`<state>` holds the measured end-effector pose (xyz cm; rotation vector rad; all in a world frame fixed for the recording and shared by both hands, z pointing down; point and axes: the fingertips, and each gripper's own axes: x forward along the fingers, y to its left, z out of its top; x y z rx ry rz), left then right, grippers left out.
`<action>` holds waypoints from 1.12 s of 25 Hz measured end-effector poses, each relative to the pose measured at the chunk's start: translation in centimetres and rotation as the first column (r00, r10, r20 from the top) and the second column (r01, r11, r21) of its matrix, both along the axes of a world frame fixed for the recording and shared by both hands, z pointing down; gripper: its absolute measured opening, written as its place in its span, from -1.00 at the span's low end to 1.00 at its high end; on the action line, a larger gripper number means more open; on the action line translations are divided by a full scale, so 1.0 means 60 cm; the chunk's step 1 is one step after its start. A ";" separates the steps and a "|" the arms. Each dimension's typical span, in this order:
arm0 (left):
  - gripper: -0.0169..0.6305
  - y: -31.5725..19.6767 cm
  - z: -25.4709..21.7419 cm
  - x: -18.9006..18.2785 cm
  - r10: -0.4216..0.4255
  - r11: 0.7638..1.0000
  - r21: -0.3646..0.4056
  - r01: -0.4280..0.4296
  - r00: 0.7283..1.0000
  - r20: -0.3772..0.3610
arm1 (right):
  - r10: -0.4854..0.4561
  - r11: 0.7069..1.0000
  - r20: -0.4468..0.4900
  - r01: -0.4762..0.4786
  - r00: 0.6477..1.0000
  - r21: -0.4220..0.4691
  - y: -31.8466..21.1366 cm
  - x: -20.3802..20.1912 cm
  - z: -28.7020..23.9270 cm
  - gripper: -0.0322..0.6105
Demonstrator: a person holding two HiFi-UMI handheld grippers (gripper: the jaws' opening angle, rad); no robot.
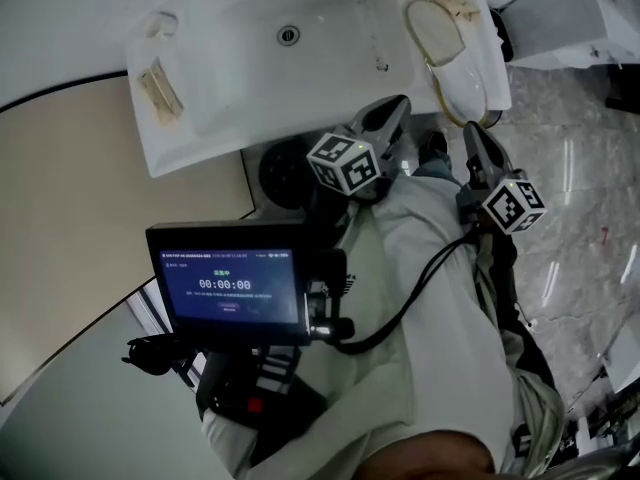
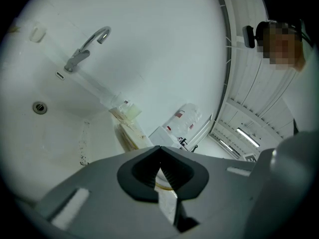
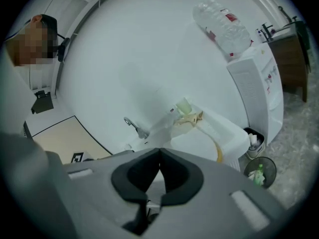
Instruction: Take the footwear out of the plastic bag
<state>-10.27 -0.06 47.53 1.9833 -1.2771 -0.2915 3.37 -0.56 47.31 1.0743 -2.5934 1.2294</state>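
a pale grey-green garment is worn. the left gripper and the right gripper are formed of grey shells lined with black ribbed pads. each is topped by a cube printed with black-and-white square markers. a black cable is run to a black-framed screen, lit blue.

The left gripper sits at six o'clock, jaws meeting at their tips with nothing between. A white sink fills nine o'clock, its faucet at ten, a plastic bag near centre
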 end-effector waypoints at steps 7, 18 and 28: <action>-0.93 -0.014 0.010 0.030 -0.002 1.000 -0.006 0.002 1.000 -0.002 | 0.021 0.999 0.077 -0.024 0.997 0.036 -0.023 0.039 -0.009 -0.89; -0.93 -0.049 0.051 0.041 -0.017 0.998 -0.053 0.017 1.000 -0.002 | 0.122 0.981 0.110 -0.103 0.986 -0.164 -0.039 0.109 0.086 -0.66; -0.93 -0.039 0.050 0.057 0.011 0.997 -0.076 -0.011 1.000 -0.004 | 0.012 0.925 0.272 0.093 0.962 -0.369 -0.009 0.033 0.143 -0.36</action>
